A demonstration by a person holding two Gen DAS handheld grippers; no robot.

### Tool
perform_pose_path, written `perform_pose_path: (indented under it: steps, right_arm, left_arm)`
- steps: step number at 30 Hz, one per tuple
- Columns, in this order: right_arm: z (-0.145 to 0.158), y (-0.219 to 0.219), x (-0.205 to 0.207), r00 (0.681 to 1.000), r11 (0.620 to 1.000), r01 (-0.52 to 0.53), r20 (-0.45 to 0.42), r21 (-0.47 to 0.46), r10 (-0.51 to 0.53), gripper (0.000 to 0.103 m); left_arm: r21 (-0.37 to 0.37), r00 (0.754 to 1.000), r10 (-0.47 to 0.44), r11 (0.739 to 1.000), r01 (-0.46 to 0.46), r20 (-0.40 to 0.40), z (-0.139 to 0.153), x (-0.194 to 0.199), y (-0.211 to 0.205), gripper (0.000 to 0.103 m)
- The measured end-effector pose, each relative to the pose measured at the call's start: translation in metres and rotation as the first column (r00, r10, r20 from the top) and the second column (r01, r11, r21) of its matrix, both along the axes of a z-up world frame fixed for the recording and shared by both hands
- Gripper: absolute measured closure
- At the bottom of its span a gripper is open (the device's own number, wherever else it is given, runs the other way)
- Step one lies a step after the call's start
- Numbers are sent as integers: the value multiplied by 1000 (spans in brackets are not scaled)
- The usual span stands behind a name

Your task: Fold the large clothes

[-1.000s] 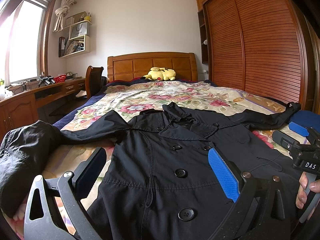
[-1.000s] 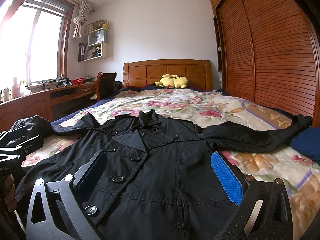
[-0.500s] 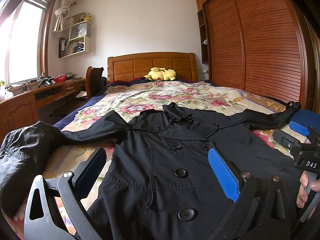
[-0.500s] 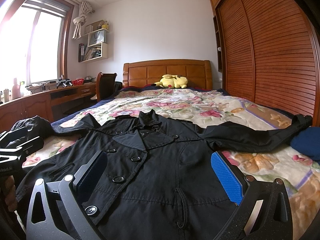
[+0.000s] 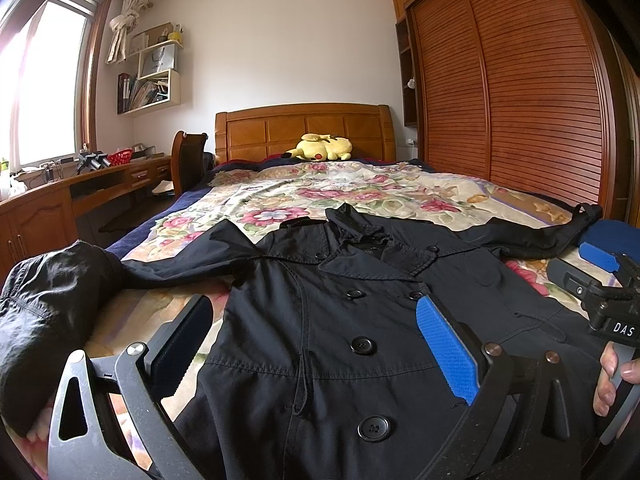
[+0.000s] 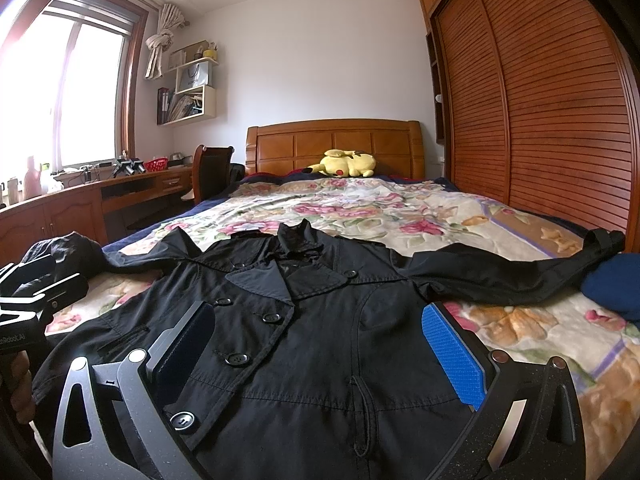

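Note:
A black double-breasted coat [image 5: 340, 320] lies face up and buttoned on the floral bedspread [image 5: 320, 196], collar toward the headboard, both sleeves spread sideways. It also shows in the right wrist view [image 6: 320, 320]. The left sleeve end [image 5: 44, 312] bunches at the bed's left edge. The right sleeve [image 6: 520, 272] stretches toward the wardrobe. My left gripper [image 5: 316, 340] is open and empty, hovering above the coat's lower front. My right gripper [image 6: 320, 344] is open and empty above the coat's waist. Each gripper shows at the edge of the other's view.
A yellow plush toy [image 5: 324, 148] lies by the wooden headboard [image 5: 304, 132]. A slatted wardrobe [image 5: 520, 100] lines the right side. A desk [image 5: 60, 196] and a chair [image 5: 188, 160] stand left of the bed. A dark blue cushion [image 6: 616, 284] lies at the bed's right edge.

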State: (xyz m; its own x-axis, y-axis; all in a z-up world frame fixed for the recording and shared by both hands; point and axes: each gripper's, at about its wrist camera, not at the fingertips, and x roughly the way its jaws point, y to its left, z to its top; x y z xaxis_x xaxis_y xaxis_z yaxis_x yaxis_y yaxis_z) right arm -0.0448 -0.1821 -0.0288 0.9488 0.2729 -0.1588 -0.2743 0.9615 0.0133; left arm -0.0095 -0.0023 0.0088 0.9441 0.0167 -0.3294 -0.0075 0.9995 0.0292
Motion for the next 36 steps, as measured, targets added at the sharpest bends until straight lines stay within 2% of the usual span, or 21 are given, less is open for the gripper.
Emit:
perform_pose_path:
  steps: [7, 15, 23, 32, 36]
  right_arm:
    - [4, 6, -1, 1000, 1000, -25, -6, 1, 25, 0]
    - [13, 22, 4, 997, 997, -74, -14, 2, 75, 0]
    - [20, 30, 14, 993, 993, -116, -11, -2, 116, 0]
    - [22, 48, 37, 983, 984, -176, -56, -20, 175, 0]
    - [31, 56, 47, 981, 980, -190, -58, -49, 188, 0]
  left_arm:
    - [0, 1000, 5, 1000, -5, -20, 2, 3, 7, 1]
    - [-39, 995, 38, 998, -42, -92, 7, 21, 47, 1]
    - [-14, 988, 86, 996, -89, -130, 13, 36, 91, 1]
    - [-14, 974, 72, 997, -77, -213, 16, 58, 126, 1]
    - [-5, 966, 78, 997, -81, -247, 8, 74, 136, 1]
